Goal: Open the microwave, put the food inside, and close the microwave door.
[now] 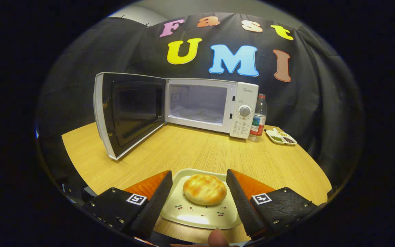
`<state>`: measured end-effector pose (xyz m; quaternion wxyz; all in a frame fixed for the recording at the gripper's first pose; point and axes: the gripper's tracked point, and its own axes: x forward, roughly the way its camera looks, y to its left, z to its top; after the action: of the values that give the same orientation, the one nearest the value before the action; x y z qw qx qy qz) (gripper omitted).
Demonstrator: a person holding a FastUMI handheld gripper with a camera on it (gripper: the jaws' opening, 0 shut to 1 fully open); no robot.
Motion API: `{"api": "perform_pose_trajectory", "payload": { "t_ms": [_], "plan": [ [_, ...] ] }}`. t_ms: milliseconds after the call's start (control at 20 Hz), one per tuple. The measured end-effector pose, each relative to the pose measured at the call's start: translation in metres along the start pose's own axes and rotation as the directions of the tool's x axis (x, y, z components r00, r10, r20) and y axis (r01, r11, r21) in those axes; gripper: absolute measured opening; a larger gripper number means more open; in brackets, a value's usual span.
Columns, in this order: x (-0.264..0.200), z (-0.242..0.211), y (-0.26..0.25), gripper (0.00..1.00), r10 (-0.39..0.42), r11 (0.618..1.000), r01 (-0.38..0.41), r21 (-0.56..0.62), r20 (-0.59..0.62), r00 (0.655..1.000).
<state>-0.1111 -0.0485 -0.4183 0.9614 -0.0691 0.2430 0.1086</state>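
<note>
**Mia:** Looking at the microwave (197, 106), why is its door (129, 113) swung so far out to the side?

**Ben:** So the food can go in. The door hangs wide open on the left of the microwave, and the inside is bare, with just the round glass plate on the bottom.

**Mia:** Where is the food?

**Ben:** The bun (205, 189) sits on a little tray (197, 214) with cherries on it. The tray is on the counter (190, 151), well in front of the microwave, on the near side.

**Mia:** And the gripper (199, 192)?

**Ben:** Its jaws are spread apart, one on each side of the tray. The bun is between them. They look very near the tray's edges, but I do not think they squeeze it yet. I cannot tell for sure if they touch.

**Mia:** Why hold them like that?

**Ben:** I think it is getting ready to pinch the tray and carry it to the microwave. So the door part looks done, and the putting-in part is next.

**Mia:** What is hard to see?

**Ben:** The near edge of the tray is partly covered by a fingertip (217, 238). The door glass is dark, so nothing shows through it. Right of the microwave stands a bottle (258, 118), touching or just beside it. Past that lies a small dish (281, 137) with bits in it, too tiny to name.
</note>
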Motion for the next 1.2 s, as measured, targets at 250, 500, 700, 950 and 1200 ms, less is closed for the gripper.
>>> {"api": "perform_pose_trajectory", "payload": {
  "t_ms": [250,500,700,950,1200],
  "plan": [
    [0.012,-0.019,-0.014,0.96,0.018,1.000,-0.017,0.014,-0.091,0.996],
    [0.023,-0.037,-0.008,0.96,0.065,0.998,-0.063,0.013,-0.159,0.985],
    [0.026,-0.036,-0.008,0.99,0.123,0.990,-0.111,0.084,-0.157,0.980],
    [0.028,-0.033,-0.005,0.82,0.168,0.978,-0.148,0.146,-0.134,0.977],
    [0.017,0.000,0.010,0.75,0.207,0.967,-0.195,0.165,-0.059,0.977]
  ]
}}
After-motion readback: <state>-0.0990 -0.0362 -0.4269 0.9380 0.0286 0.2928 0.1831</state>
